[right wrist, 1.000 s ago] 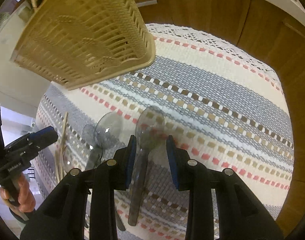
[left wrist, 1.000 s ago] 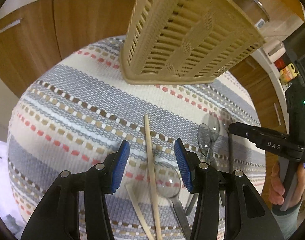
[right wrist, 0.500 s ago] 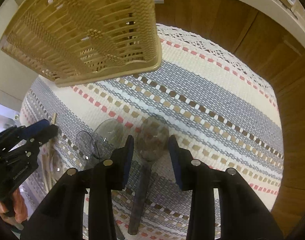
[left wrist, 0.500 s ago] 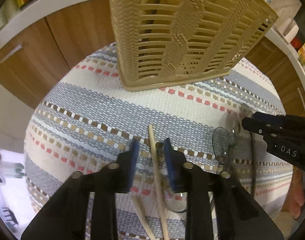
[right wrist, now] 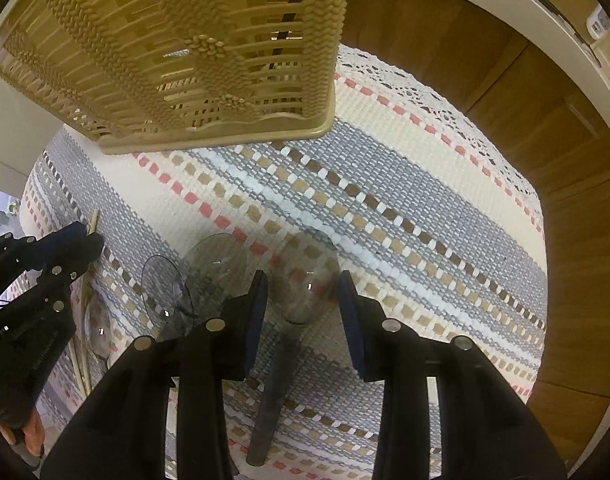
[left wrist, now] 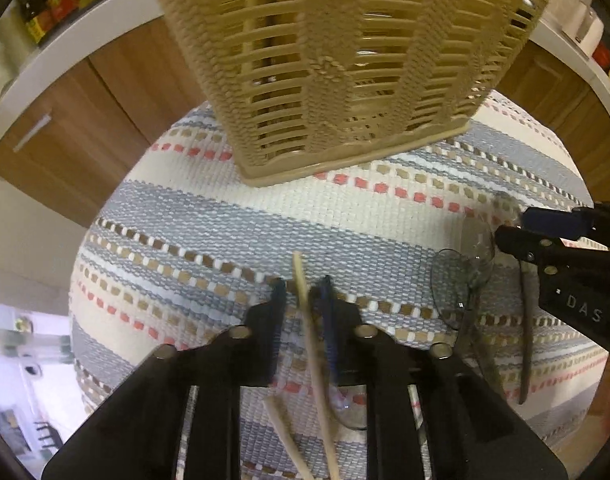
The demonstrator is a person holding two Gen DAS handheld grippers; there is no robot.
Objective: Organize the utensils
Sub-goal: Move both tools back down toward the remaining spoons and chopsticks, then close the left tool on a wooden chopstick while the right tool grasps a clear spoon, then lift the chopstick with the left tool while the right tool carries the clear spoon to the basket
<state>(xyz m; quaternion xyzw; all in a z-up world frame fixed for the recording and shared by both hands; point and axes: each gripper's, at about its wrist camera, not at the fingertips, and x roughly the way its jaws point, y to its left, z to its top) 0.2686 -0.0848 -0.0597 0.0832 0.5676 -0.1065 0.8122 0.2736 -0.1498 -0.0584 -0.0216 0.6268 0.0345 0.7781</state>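
A beige slatted utensil basket [left wrist: 345, 52] stands on a striped woven mat [left wrist: 225, 220]; it also shows in the right wrist view [right wrist: 177, 48]. My left gripper [left wrist: 303, 300] is shut on a pale wooden chopstick [left wrist: 309, 332]. A second chopstick [left wrist: 283, 432] lies beside it. My right gripper [right wrist: 301, 296] is open, its jaws on either side of a smoky clear plastic spoon [right wrist: 301, 284] with a dark handle. Two more clear spoons [right wrist: 213, 264] lie to its left.
Wooden cabinet fronts [left wrist: 65, 120] and a white counter edge ring the mat. Another clear spoon bowl [left wrist: 353, 412] lies under my left gripper. The left gripper shows at the left edge of the right wrist view [right wrist: 45, 264].
My left gripper has shut around the chopstick. Both grippers have moved forward toward the basket. The right gripper's jaws have opened a little wider around the spoon.
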